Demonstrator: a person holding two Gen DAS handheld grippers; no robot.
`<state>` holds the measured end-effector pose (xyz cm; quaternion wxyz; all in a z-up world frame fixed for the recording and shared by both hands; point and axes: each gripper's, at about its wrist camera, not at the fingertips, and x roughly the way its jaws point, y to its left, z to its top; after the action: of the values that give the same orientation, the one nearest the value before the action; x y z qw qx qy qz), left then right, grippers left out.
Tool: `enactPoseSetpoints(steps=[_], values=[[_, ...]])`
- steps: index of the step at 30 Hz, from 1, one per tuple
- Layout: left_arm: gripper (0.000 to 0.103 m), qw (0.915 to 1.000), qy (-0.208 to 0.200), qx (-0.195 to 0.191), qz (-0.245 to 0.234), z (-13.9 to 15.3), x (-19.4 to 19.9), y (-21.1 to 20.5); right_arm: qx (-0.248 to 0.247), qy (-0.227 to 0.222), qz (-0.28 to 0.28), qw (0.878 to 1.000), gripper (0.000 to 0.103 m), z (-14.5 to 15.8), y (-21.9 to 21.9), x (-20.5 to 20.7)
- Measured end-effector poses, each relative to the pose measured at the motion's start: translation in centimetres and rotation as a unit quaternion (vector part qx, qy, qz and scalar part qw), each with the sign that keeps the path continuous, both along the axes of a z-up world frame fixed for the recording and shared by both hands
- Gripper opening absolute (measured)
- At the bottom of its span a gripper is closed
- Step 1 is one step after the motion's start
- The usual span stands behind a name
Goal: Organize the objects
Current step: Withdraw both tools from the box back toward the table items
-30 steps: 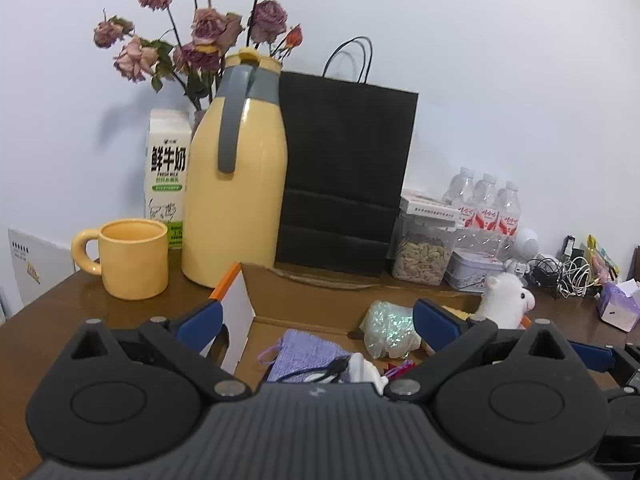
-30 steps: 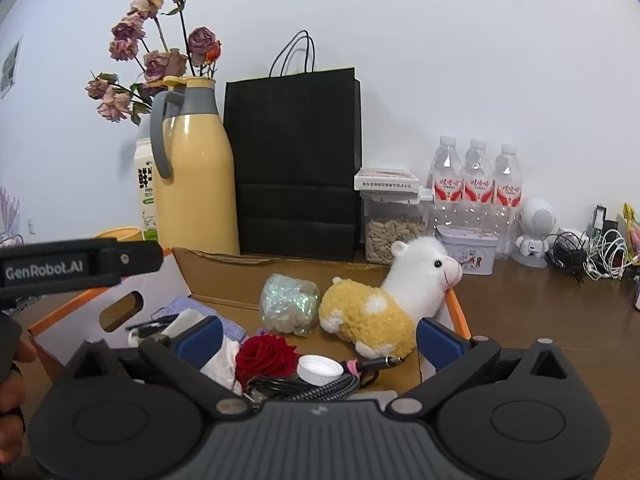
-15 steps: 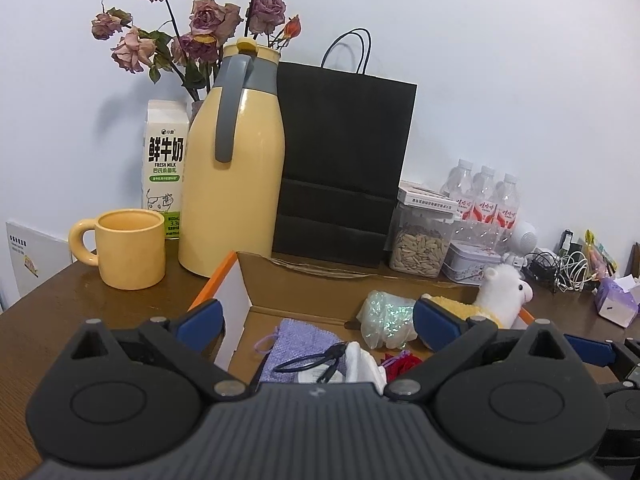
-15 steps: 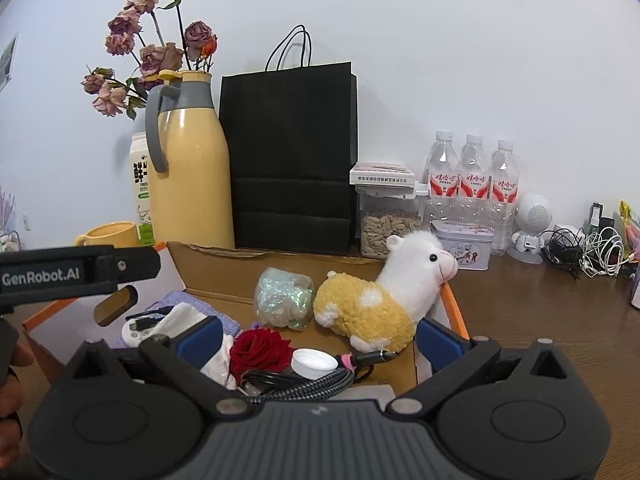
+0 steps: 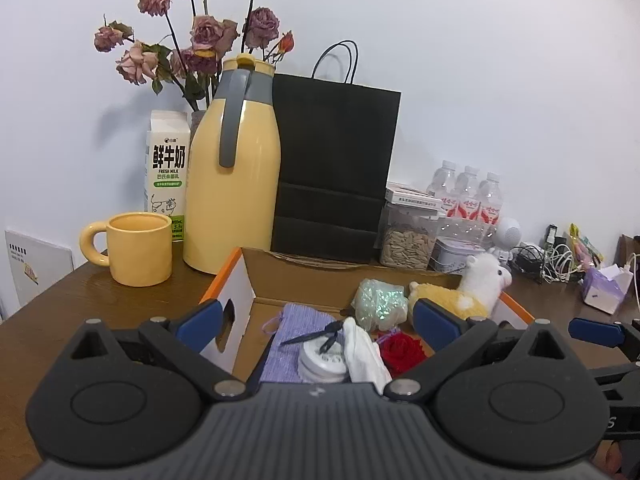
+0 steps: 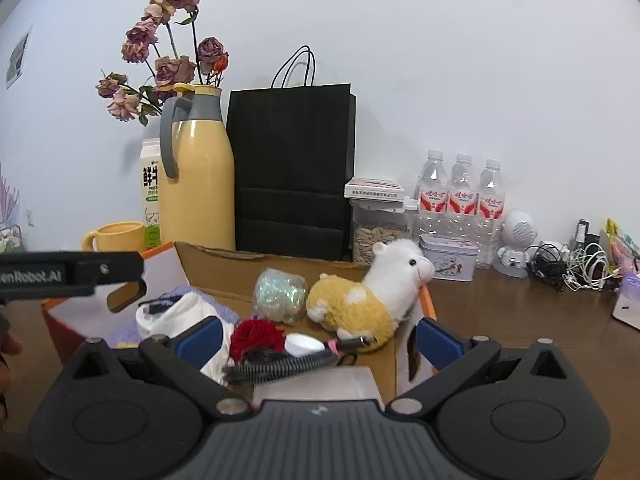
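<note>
An open cardboard box (image 5: 304,276) (image 6: 224,268) sits on the brown table. In it lie a plush alpaca (image 6: 360,300) (image 5: 468,288), a glittery pouch (image 6: 280,294) (image 5: 378,302), a red rose (image 6: 256,336) (image 5: 402,350), a purple cloth (image 5: 292,336), white cloth (image 6: 180,316), a white round device (image 5: 322,360) and a coiled black cable (image 6: 276,368). My left gripper (image 5: 316,320) is open and empty above the box's near left side. My right gripper (image 6: 318,338) is open and empty above the box's near edge.
Behind the box stand a yellow thermos (image 5: 234,184), a black paper bag (image 5: 334,168), a milk carton (image 5: 166,176), a yellow mug (image 5: 136,248), dried roses (image 5: 200,48), a seed jar (image 6: 380,232), water bottles (image 6: 462,200), a tin (image 6: 448,262) and tangled cables (image 6: 568,264).
Both grippers have risen and tilted down, so more of the box's inside shows. The left gripper has shifted over the box. Both stay open and empty.
</note>
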<state>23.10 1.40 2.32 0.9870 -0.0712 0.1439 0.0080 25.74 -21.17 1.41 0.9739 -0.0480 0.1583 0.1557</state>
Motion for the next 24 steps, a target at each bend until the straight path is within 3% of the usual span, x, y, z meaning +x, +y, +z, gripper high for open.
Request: enactPoseSetpoints(steps=[15,24], values=[[0.103,0.9979,0.058,0.025,-0.011,-1.7,-4.5,1.4,-0.036,0.042,0.019,0.998,0.103,-1.6,-1.2,-3.9],[0.103,0.9971,0.074,0.014,-0.002,-1.8,-6.7,2.4,-0.042,0.069,0.035,0.996,0.103,-2.3,-1.1,-5.4]])
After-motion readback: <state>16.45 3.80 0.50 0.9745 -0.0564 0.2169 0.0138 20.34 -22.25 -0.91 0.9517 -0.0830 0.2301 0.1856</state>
